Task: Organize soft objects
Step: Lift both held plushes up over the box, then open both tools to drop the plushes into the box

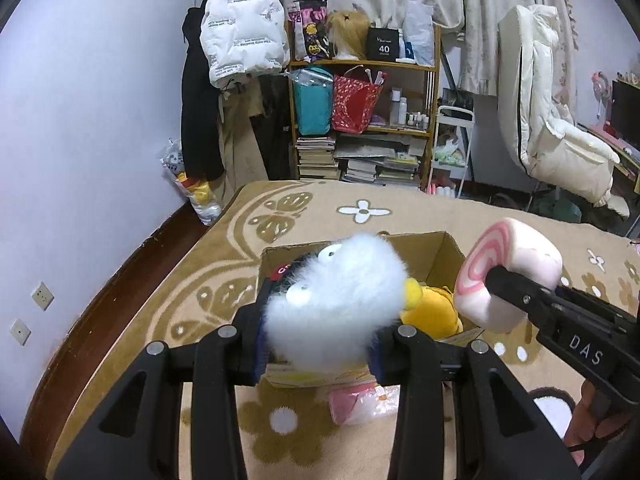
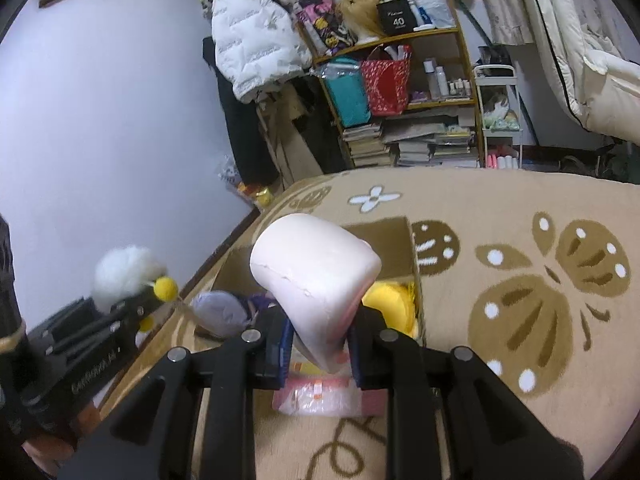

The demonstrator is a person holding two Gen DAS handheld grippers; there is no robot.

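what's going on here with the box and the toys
A person is packing soft toys into a cardboard box on the carpet. The left claw grips a fluffy white plush; the right claw grips a pink swirl roll cushion. Both are held above the box, which already holds a yellow plush.

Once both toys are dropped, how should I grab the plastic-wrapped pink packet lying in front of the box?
Take the plastic-wrapped pink packet across its narrow width at the middle, coming straight down from above. It lies flat on the patterned blanket, close to the near wall of the cardboard box, so a side approach looks blocked. The wrap looks slippery, so set the fingers deep.
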